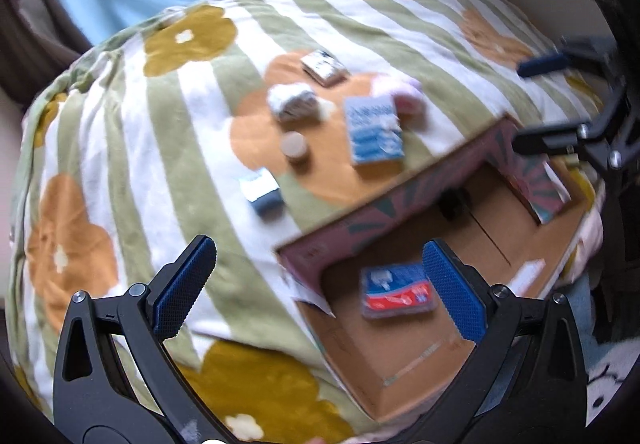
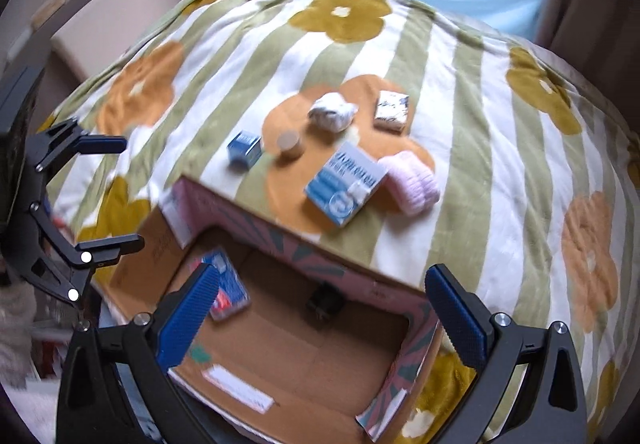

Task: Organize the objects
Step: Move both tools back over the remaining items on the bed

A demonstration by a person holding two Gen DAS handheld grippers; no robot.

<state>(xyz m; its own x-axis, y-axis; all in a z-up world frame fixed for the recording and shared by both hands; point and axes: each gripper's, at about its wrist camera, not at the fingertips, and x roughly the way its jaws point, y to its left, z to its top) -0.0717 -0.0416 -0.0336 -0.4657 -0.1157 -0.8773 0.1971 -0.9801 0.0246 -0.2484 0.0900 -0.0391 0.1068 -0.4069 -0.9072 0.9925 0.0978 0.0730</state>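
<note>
No label can be read; the print on every pack is blurred. Your left tool (image 1: pixel 320 292) is released, holding nothing, its blue pads (image 1: pixel 184 288) wide apart. Between them and just ahead, a blue-and-red packet (image 1: pixel 396 292) lies flat in the open cardboard box (image 1: pixel 404 384). Beyond the box, on the striped flower blanket (image 1: pixel 120 147), sit a small blue box (image 1: pixel 264 191), a tan round lid (image 1: pixel 294 145), a crumpled white wrap (image 1: pixel 294 101), a large blue-and-white carton (image 1: pixel 374 131) and a pink roll (image 1: pixel 408 99). Your right tool (image 2: pixel 322 314) is also released and empty, over the same box.
</note>
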